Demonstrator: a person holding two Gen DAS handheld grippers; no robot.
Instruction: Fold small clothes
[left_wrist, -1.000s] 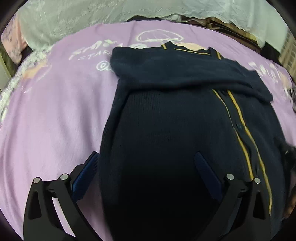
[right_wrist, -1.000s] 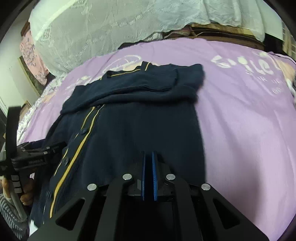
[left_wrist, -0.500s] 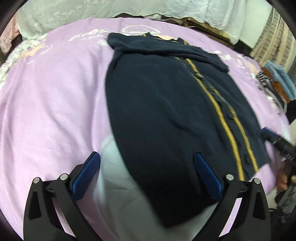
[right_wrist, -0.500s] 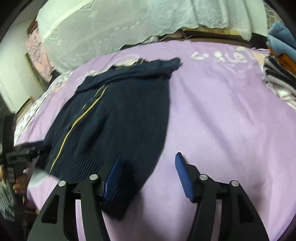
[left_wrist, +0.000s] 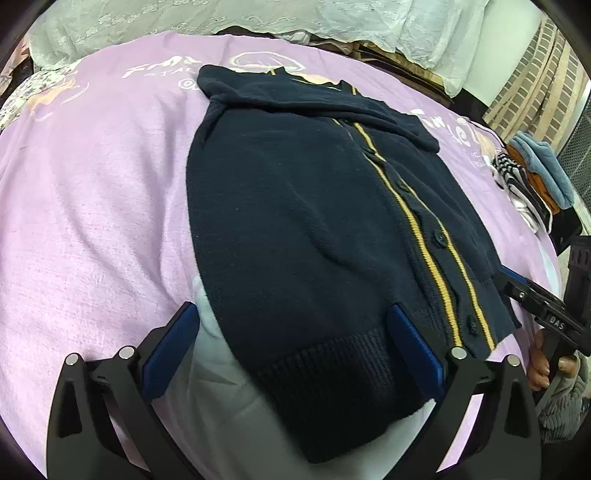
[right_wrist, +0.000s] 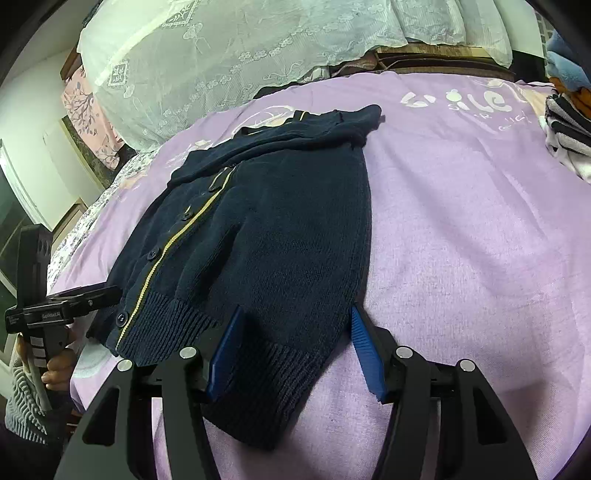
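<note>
A navy knit cardigan (left_wrist: 306, 221) with yellow trim and buttons lies flat on the purple bedspread (left_wrist: 92, 192), sleeves folded across its top. It also shows in the right wrist view (right_wrist: 280, 236). My left gripper (left_wrist: 291, 343) is open, its blue pads straddling the ribbed hem's left corner. My right gripper (right_wrist: 295, 347) is open, its pads straddling the hem's right corner. Each gripper shows in the other's view, the right (left_wrist: 539, 306) and the left (right_wrist: 62, 310), beside the hem.
A stack of folded clothes (left_wrist: 532, 181) sits at the bed's right side, also in the right wrist view (right_wrist: 569, 122). White lace-covered bedding (right_wrist: 258, 48) lies along the far edge. The bed's near edge runs under the hem.
Both grippers have pulled back from over the cardigan to its hem. The right gripper, shut one second ago, has opened. The cardigan now lies flat.
</note>
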